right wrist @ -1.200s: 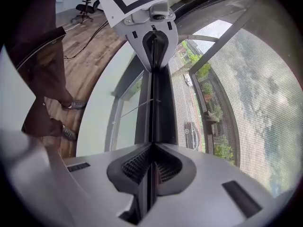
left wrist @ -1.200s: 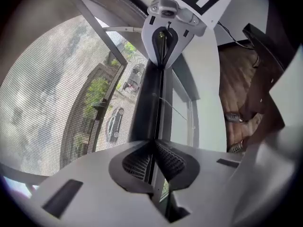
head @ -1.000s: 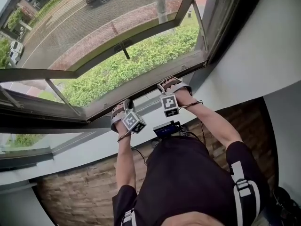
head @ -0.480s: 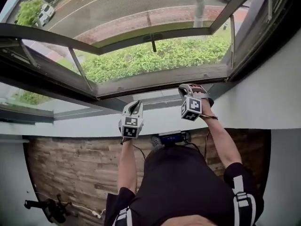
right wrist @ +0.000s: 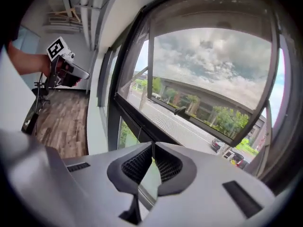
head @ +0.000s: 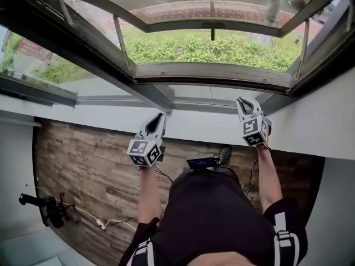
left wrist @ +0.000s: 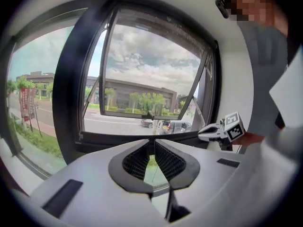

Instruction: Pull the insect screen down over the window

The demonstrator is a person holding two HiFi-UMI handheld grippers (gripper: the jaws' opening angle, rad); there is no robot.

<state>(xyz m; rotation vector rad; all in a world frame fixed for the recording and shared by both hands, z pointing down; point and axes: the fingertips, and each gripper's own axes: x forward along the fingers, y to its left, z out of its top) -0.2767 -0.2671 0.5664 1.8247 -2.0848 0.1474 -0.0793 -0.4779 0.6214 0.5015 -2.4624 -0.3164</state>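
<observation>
Insect screen (right wrist: 208,70): fine mesh across the window opening, ahead of and above both my claws, touching neither. I cannot make out its lower edge.
Window frame (head: 213,82): dark, just beyond my claw tips. Glass sash (head: 177,25): swung outward past the frame.
Left claw (head: 160,117): jaws closed tip to tip, holding nothing, pointed toward the frame.
Right claw (head: 243,101): likewise closed and empty, beside my left claw and well apart from it.
White sill (head: 83,121): under both claws.
Wood floor (head: 83,170): beneath the sill.
</observation>
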